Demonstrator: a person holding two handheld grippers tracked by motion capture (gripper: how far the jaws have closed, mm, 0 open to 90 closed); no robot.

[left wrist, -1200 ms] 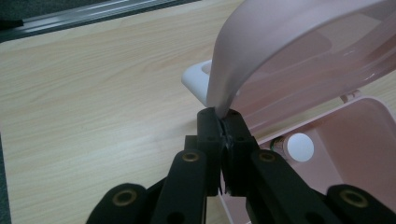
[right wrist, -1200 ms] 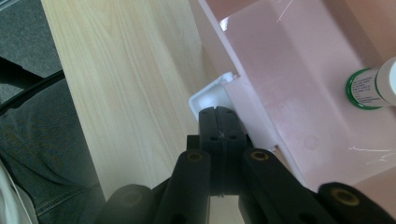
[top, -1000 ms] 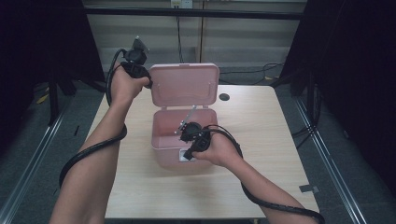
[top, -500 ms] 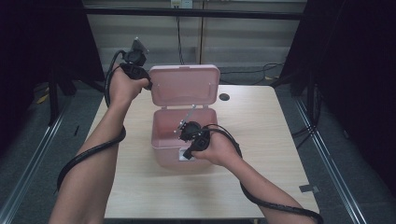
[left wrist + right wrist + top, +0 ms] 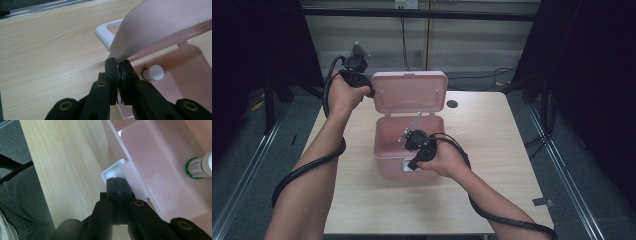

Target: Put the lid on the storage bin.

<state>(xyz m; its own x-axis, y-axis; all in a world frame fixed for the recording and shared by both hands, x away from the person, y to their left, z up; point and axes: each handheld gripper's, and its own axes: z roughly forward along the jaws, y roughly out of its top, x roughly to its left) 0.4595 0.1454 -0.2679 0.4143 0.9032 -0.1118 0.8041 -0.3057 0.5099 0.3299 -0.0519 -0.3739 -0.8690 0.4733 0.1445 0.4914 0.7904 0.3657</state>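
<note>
Big light wooden table (image 5: 492, 150) taking up most of the high view, dark floor all round. Smack in the middle, a pink plastic box (image 5: 387, 145), lid (image 5: 409, 92) flipped up and standing nearly upright at the far side. White carry handle (image 5: 106, 35) poking out behind the lid in the left gripper view, lying just over the tabletop.

Left gripper (image 5: 362, 82) up at the lid's left edge, held in the left hand (image 5: 343, 95), cable looping down along the forearm. Jaws clenched right on the lid's edge in the left gripper view (image 5: 118, 65), pink plastic pinched between the pads, lid kept propped open.

Right gripper (image 5: 412, 167) down at the box's near wall, right hand (image 5: 443, 161) wrapped round it. Jaws pressed fully together in the right gripper view (image 5: 119, 185), tips up against the white latch (image 5: 113, 173) on the front of the box. Hard to say whether any of that latch is actually pinched or just touched.

Inside the box, a small white bottle with a green band (image 5: 200, 166) lying on its side on the pink floor, also visible as a white cap end (image 5: 155, 72) from the left gripper view. Well apart from both sets of jaws.
</note>
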